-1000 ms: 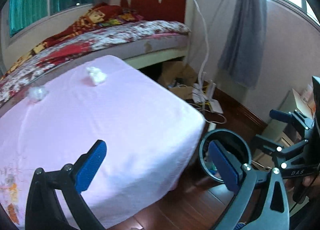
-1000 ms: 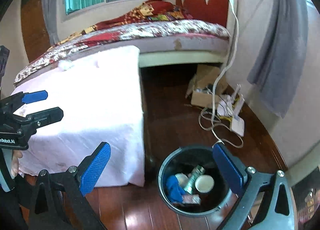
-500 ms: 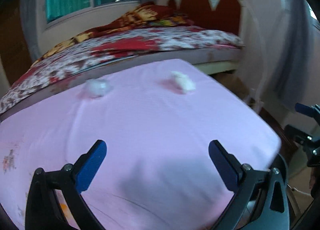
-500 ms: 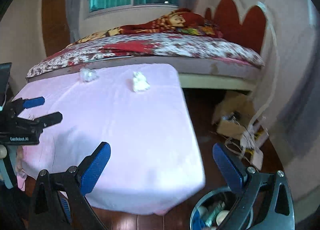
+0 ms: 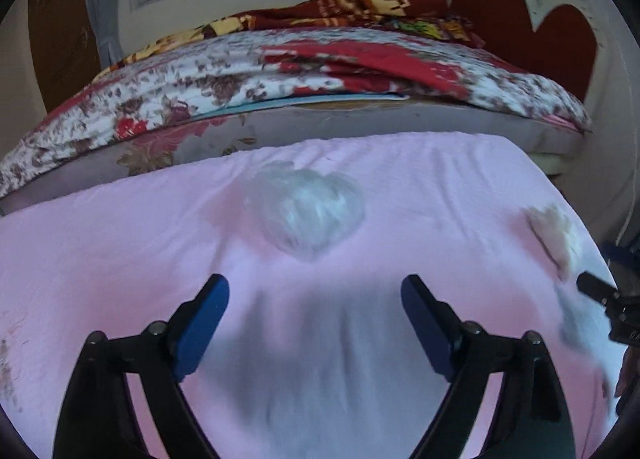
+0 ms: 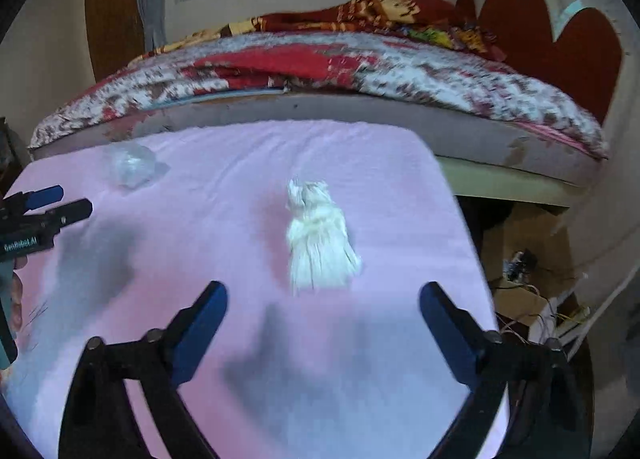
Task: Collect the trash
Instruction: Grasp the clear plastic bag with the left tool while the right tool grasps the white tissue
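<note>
A crumpled clear plastic wad (image 5: 308, 211) lies on the pink cloth-covered table (image 5: 120, 243), just ahead of my open, empty left gripper (image 5: 316, 299). It also shows far left in the right wrist view (image 6: 132, 165). A crumpled white tissue (image 6: 318, 243) lies ahead of my open, empty right gripper (image 6: 322, 303), between the lines of its fingers. The tissue also shows at the right edge of the left wrist view (image 5: 556, 231). Both grippers hover above the cloth.
A bed with a floral red quilt (image 6: 320, 67) and red headboard (image 6: 560, 43) stands behind the table. A cardboard box and cables (image 6: 524, 263) lie on the wooden floor to the right. The table's right edge (image 6: 464, 219) drops off there.
Both grippers have swung left from the floor and the bin, then moved in over the pink table. The plastic wad and the tissue are now much closer. Both stay open.
</note>
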Motion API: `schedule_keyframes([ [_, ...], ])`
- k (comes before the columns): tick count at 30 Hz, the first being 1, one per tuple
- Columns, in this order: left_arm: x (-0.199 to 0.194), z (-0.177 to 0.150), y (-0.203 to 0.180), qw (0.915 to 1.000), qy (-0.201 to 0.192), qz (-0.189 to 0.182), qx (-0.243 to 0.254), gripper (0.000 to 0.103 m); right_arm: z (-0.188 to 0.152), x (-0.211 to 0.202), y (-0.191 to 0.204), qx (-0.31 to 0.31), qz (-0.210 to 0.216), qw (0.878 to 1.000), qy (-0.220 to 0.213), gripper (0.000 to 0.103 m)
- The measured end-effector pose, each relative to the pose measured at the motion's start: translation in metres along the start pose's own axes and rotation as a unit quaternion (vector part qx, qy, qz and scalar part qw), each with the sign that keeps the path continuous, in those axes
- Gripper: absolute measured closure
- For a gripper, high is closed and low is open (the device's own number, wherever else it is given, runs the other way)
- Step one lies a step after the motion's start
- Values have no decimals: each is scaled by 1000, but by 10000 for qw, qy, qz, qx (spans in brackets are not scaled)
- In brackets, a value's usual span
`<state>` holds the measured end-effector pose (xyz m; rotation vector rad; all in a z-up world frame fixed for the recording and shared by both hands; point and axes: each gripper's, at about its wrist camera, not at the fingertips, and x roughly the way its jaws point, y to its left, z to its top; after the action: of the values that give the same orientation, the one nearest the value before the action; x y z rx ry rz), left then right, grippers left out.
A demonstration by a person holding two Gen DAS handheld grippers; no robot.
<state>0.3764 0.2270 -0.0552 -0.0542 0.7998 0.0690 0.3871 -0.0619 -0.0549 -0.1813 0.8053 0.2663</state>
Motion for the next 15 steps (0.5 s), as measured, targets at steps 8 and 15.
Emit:
schedule_keyframes([
  [8, 40, 32, 4, 9999, 65, 30, 84, 16, 17, 39, 3, -133, -6, 9998, 178, 37],
  [15, 74, 40, 2, 9982, 560, -111, 177, 41, 28, 52, -1, 91, 153, 9992, 371, 62],
])
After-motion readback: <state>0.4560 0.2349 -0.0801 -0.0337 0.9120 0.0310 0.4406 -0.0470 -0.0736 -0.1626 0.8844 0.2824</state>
